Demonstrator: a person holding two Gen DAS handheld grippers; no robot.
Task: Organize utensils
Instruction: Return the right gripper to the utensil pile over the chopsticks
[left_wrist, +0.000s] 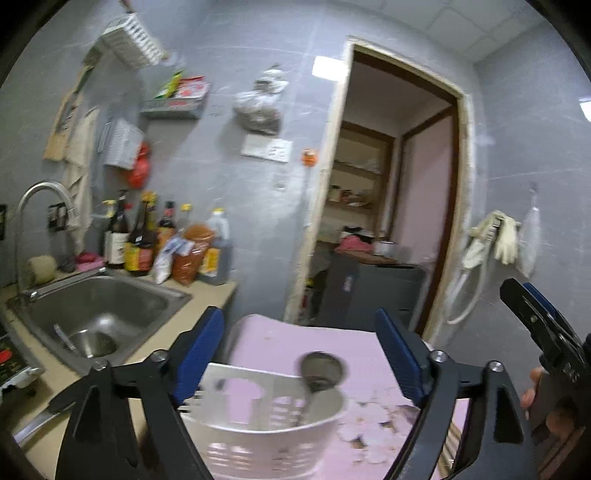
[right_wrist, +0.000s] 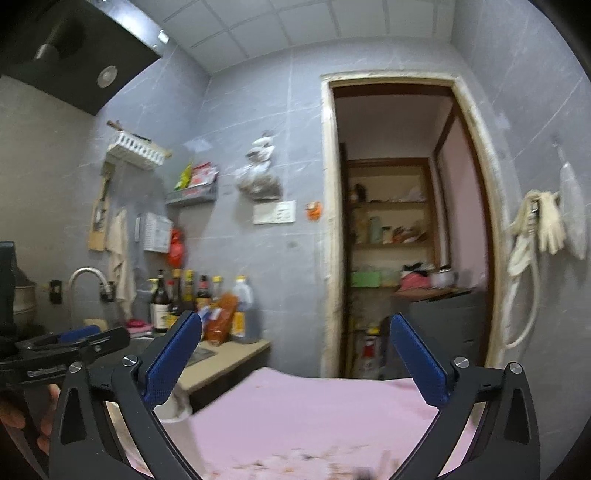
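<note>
Left gripper (left_wrist: 299, 350): jaws spread wide, blue pads well apart, nothing between them; it points almost level over the pink surface, and its black frame also shows at the left edge of the right wrist view.
Right gripper (right_wrist: 295, 354): jaws at their widest, nothing held; aimed across the pink surface toward the doorway. Its black body shows at the right edge of the left wrist view, with the person's fingers wrapped round the handle.
White basket (left_wrist: 266, 424): a slotted plastic holder standing on the pink surface just below and in front of the left gripper, clear of both pads.
Ladle (left_wrist: 319, 369): metal, standing in the white basket with its bowl up above the rim and its handle down inside, leaning toward the basket's right side.
Pink surface (right_wrist: 314, 406): a worn cover, flaked and speckled at the near edge.
Sink (left_wrist: 99, 314): steel, to the left on the beige counter, with one utensil lying near the drain; curved tap behind it.
Bottles (left_wrist: 147, 240): a cluster of sauce and oil bottles at the back of the counter, against the grey tiled wall.
Doorway (right_wrist: 399, 221): open, shelves visible beyond.
Sharpness: both views are somewhat blurred.
</note>
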